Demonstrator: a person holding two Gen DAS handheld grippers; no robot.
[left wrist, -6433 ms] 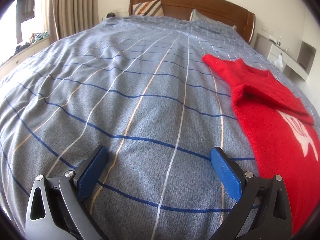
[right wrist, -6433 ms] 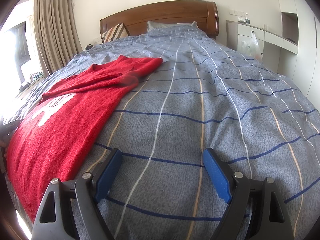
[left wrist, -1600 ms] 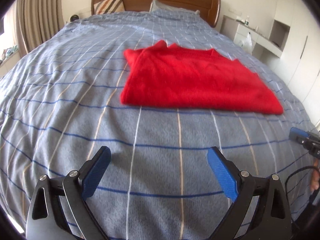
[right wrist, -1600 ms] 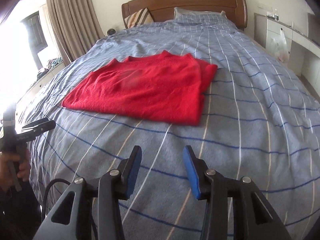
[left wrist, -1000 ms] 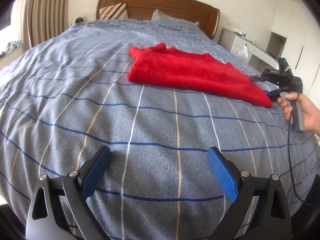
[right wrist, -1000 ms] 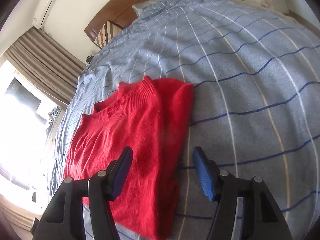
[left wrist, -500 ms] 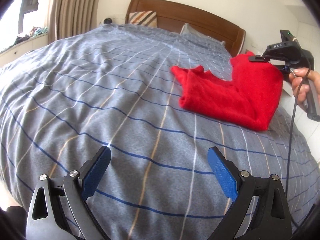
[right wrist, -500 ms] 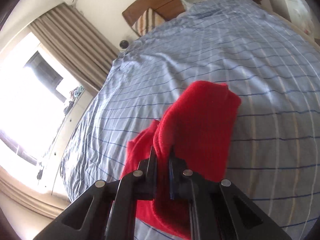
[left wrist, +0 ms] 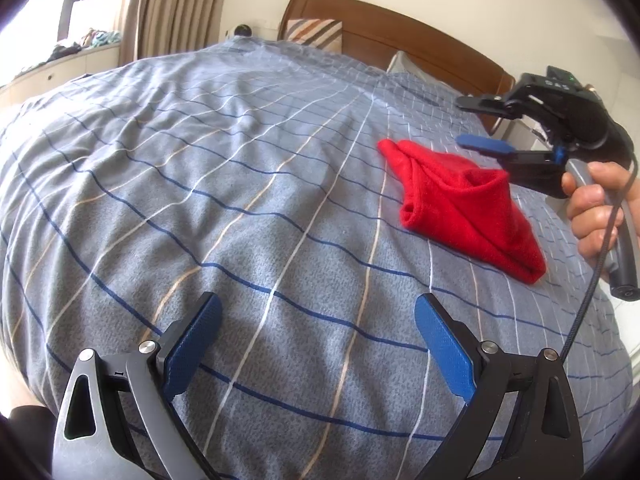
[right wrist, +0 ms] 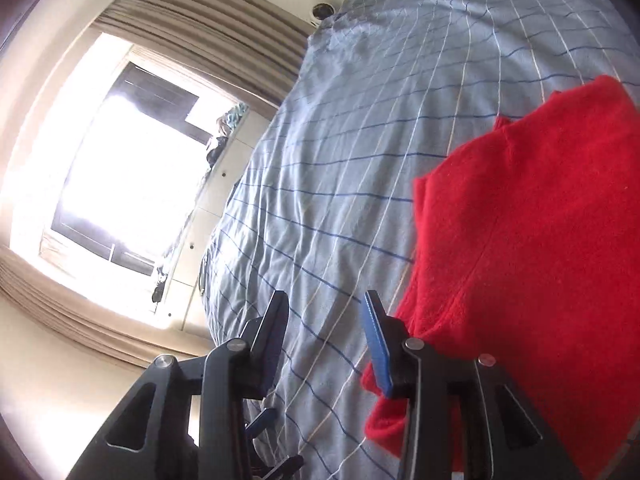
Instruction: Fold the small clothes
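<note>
A red knit sweater (left wrist: pixel 460 204) lies folded in a compact bundle on the blue-grey checked bedspread (left wrist: pixel 240 184). My left gripper (left wrist: pixel 316 336) is open and empty, low over the near part of the bed, well short of the sweater. My right gripper (left wrist: pixel 472 124) is held by a hand just above the sweater's far edge, jaws apart and empty. In the right wrist view the right gripper (right wrist: pixel 326 332) is open, tilted sideways, with the sweater (right wrist: pixel 532 248) beside and under its right finger.
A wooden headboard (left wrist: pixel 400 44) with pillows (left wrist: pixel 316 32) stands at the far end of the bed. Curtains (left wrist: pixel 176 8) and a bright window (right wrist: pixel 128 172) with a cluttered sill are on the left. A black cable (left wrist: pixel 592 280) hangs from the right gripper's handle.
My right gripper has let go of the red sweater and opened; the raised fold has dropped onto the pile. The left gripper stayed open and shifted a little left.
</note>
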